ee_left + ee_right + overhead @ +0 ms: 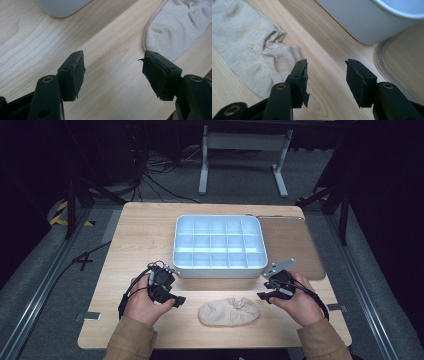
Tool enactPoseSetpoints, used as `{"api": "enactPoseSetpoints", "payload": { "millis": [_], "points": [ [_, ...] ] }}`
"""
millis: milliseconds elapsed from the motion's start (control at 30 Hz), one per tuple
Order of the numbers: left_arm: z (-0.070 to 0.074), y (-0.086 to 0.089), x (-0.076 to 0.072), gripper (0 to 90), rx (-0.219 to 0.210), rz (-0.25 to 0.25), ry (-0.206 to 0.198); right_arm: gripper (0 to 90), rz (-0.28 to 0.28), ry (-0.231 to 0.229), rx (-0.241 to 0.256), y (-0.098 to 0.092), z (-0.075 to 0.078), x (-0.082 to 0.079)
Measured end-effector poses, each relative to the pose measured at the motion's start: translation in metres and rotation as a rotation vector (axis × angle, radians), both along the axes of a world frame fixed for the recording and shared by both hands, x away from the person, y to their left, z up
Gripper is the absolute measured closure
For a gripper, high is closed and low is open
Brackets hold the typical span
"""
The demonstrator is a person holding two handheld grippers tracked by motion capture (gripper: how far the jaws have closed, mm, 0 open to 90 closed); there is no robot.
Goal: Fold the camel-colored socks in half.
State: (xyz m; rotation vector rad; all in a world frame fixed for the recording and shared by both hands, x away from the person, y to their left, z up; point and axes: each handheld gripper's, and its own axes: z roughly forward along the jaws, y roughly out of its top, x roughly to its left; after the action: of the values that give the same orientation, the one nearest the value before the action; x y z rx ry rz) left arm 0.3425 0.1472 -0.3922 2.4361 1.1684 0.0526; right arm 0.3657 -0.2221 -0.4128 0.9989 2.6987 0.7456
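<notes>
Centrally, near the front edge of the tabletop (135, 227), I note a beige sock (229, 312) lying flat and crumpled, its opening turned toward my right. It sits between my two claws, touching neither. My left claw (175, 301) rests just left of the sock with its jaws apart and nothing between them; in the left gripper view the sock's hemmed edge lies just beyond the far jaw. My right claw (263, 296) rests just right of it, jaws likewise apart and empty. I judge this flanking stance is a ready position for taking the sock from both ends. Behind the sock stands a white tray (180, 261), divided into compartments, all apparently empty, likely the destination. I read no brand, label or writing anywhere.
</notes>
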Motion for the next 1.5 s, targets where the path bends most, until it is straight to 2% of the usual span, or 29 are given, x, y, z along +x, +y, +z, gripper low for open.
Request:
{"api": "enactPoseSetpoints", "payload": {
  "millis": [67,167,233,267,300,367,400,433,467,500,533,567,600,667,733,833,867,933,1000,1067,1200,1233,1300,1367,1500],
  "points": [
    [0.004,-0.004,-0.002,37.8,0.027,-0.009,-0.018,57.2,-0.008,0.009,0.01,-0.005,0.0,-0.001],
    [0.006,-0.011,-0.005,40.2,0.045,-0.011,-0.036,58.3,0.008,-0.008,-0.032,-0.01,-0.001,-0.001],
    [0.002,-0.017,-0.006,32.2,0.037,-0.038,-0.004,56.6,0.026,-0.024,-0.036,-0.011,0.0,-0.001],
    [0.0,-0.021,-0.006,31.7,0.022,-0.059,0.041,54.9,0.036,-0.031,-0.026,-0.011,0.0,-0.001],
    [-0.001,-0.025,-0.006,37.5,0.02,-0.063,0.054,53.0,0.037,-0.027,-0.009,-0.011,0.0,-0.001],
    [0.0,-0.029,-0.006,46.2,0.03,-0.049,0.047,52.1,0.038,-0.028,-0.006,-0.01,-0.001,-0.002],
    [0.0,-0.03,-0.005,47.3,0.023,-0.05,0.056,52.2,0.036,-0.022,-0.007,-0.01,-0.001,-0.002],
    [0.0,-0.031,-0.004,47.7,-0.005,-0.055,0.067,52.1,0.014,-0.008,-0.003,-0.01,-0.001,-0.004],
    [0.001,-0.032,-0.004,47.8,-0.03,-0.06,0.087,51.1,-0.023,0.016,0.0,-0.012,-0.001,-0.006],
    [0.001,-0.033,-0.004,45.7,-0.033,-0.066,0.098,53.1,-0.068,0.054,0.011,-0.014,-0.001,-0.007],
    [0.0,-0.035,-0.004,44.8,-0.031,-0.066,0.106,54.9,-0.072,0.074,0.017,-0.015,0.0,-0.008],
    [0.0,-0.036,-0.005,45.9,-0.033,-0.067,0.114,48.3,-0.065,0.102,0.026,-0.016,-0.001,-0.009],
    [0.0,-0.038,-0.005,46.2,-0.038,-0.066,0.116,42.8,-0.061,0.097,0.031,-0.015,-0.002,-0.01],
    [-0.001,-0.043,-0.006,46.4,-0.039,-0.059,0.116,40.2,-0.052,0.107,0.038,-0.013,-0.003,-0.011],
    [-0.003,-0.048,-0.006,46.7,-0.025,-0.062,0.101,47.0,-0.037,0.101,0.04,-0.01,-0.005,-0.013],
    [-0.012,-0.055,-0.007,48.7,-0.031,-0.069,0.103,58.3,-0.002,0.106,0.045,-0.007,-0.007,-0.015],
    [-0.014,-0.058,-0.007,50.9,-0.027,-0.07,0.104,60.6,-0.005,0.125,0.053,-0.006,-0.008,-0.015],
    [-0.018,-0.061,-0.008,52.7,-0.036,-0.084,0.106,67.1,-0.021,0.155,0.081,-0.004,-0.011,-0.016],
    [-0.021,-0.063,-0.009,53.8,-0.068,-0.072,0.099,69.6,-0.027,0.181,0.141,-0.002,-0.013,-0.017],
    [-0.024,-0.065,-0.01,56.4,-0.067,-0.068,0.083,69.8,-0.013,0.18,0.167,0.001,-0.013,-0.018],
    [-0.033,-0.068,-0.01,57.5,-0.054,-0.068,0.09,73.5,-0.002,0.178,0.152,0.007,-0.015,-0.022],
    [-0.035,-0.068,-0.01,58.0,-0.04,-0.065,0.093,75.3,-0.006,0.204,0.136,0.009,-0.015,-0.023],
    [-0.038,-0.068,-0.009,58.9,-0.01,-0.055,0.094,81.2,0.001,0.196,0.103,0.013,-0.017,-0.024],
    [-0.039,-0.068,-0.008,58.9,-0.005,-0.048,0.094,87.7,0.003,0.206,0.087,0.017,-0.019,-0.026],
    [-0.039,-0.065,-0.007,59.0,-0.004,-0.036,0.099,89.7,0.008,0.202,0.088,0.023,-0.023,-0.028]
  ]
}}
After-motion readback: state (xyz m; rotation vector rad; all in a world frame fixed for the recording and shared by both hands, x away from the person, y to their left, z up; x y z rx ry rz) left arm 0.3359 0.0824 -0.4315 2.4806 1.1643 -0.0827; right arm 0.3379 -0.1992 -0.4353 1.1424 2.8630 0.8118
